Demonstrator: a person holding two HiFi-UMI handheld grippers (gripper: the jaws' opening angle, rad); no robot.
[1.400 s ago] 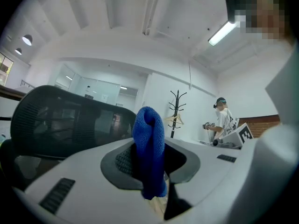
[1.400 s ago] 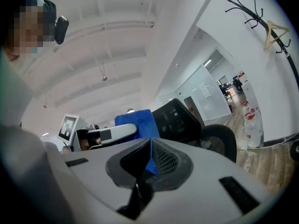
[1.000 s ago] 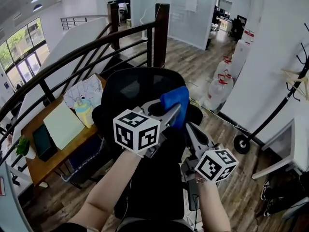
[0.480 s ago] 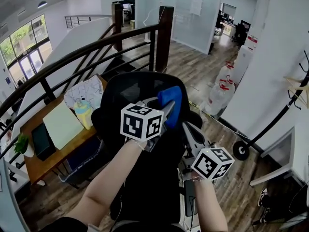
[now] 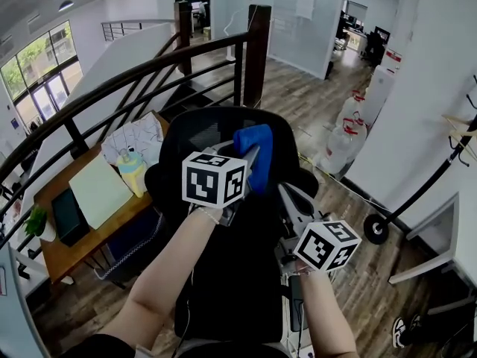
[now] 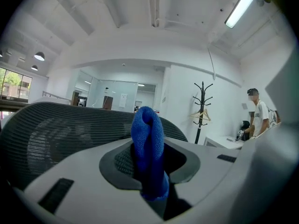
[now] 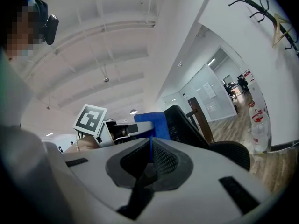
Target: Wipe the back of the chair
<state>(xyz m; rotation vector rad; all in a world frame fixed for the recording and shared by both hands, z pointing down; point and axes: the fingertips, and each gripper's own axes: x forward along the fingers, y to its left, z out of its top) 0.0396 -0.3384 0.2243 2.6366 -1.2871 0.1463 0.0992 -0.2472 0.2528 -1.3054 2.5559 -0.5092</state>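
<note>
The black mesh chair back (image 5: 197,134) rises in front of me, seen from above in the head view. My left gripper (image 5: 249,162) is shut on a folded blue cloth (image 5: 256,154) and holds it against the upper part of the back. In the left gripper view the blue cloth (image 6: 148,146) sticks up between the jaws, with the mesh chair back (image 6: 56,134) just behind it. My right gripper (image 5: 288,194) sits lower and to the right, shut with nothing in it. Its own view shows the right gripper (image 7: 150,157) closed, with the blue cloth (image 7: 153,125) and chair back (image 7: 184,125) beyond.
A dark stair railing (image 5: 141,77) runs behind the chair. Below it to the left stands a wooden desk (image 5: 56,256) with papers and a bottle. Water jugs (image 5: 344,136) and a coat rack (image 5: 440,174) stand at the right. A person (image 6: 256,120) stands far off.
My left gripper has slid the blue cloth a little to the left along the chair back. The right gripper stays shut in about the same place.
</note>
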